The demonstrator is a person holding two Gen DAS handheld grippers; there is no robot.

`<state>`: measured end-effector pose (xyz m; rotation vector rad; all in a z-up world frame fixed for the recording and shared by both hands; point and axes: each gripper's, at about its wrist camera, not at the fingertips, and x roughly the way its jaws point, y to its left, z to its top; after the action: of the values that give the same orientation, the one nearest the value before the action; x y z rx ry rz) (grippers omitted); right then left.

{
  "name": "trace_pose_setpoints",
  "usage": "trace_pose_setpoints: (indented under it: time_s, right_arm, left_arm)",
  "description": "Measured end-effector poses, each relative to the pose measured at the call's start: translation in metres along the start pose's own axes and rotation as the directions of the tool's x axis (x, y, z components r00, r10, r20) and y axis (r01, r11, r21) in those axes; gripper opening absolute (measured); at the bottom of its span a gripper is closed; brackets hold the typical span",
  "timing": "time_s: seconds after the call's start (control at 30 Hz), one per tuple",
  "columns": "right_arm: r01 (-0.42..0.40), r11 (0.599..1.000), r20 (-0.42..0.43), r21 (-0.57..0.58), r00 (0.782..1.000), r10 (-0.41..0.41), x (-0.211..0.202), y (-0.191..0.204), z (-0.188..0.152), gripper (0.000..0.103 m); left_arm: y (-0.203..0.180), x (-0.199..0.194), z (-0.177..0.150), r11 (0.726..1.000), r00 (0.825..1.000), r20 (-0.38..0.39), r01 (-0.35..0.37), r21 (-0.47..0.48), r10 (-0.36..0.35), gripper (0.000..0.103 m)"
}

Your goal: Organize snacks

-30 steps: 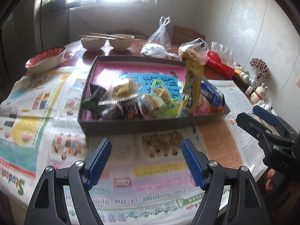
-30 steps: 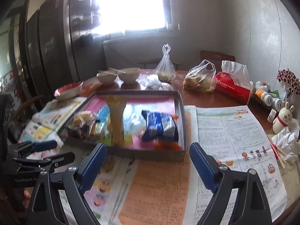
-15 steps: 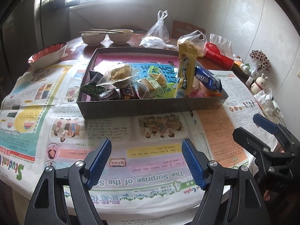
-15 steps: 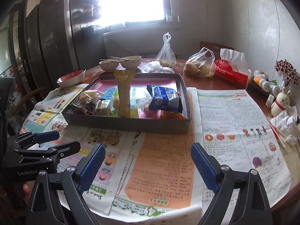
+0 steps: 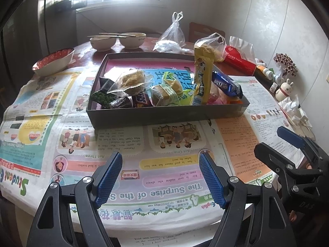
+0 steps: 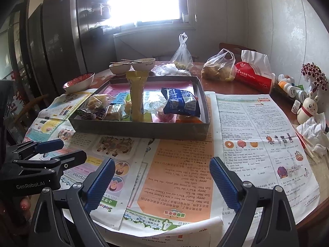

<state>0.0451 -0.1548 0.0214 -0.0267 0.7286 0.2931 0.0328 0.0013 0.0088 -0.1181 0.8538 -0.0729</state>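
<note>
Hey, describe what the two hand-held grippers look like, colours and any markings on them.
Both look alike. The left hand-held gripper and right hand-held gripper each have black angular plastic arms with silver rivets and two fingers faced with blue textured pads. White "GenRobot.AI" lettering marks the left one's black body. No cables or sleeves show.

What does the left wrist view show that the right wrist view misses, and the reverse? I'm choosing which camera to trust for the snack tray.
Only the left wrist view: the green packet at the tray's left end, and the right hand-held gripper open at its right edge.

Only the right wrist view: the dark cabinets along the left wall, and the left hand-held gripper open at its left edge.

Both: the snack tray, the upright yellow packet, the blue packet, the red tissue pack, the rabbit figurine and the newspapers.
</note>
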Motion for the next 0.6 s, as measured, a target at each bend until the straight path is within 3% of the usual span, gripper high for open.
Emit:
trace_pose_setpoints:
  time_s: [0.6]
  right_arm:
    - [0.003, 1.000, -0.005, 0.014, 1.000, -0.003, 0.0007, -0.0035, 0.0007, 0.093]
  left_arm:
    - [0.0019, 0.0031, -0.0006, 1.000, 1.000, -0.015, -0.002, -0.010, 0.002, 0.078]
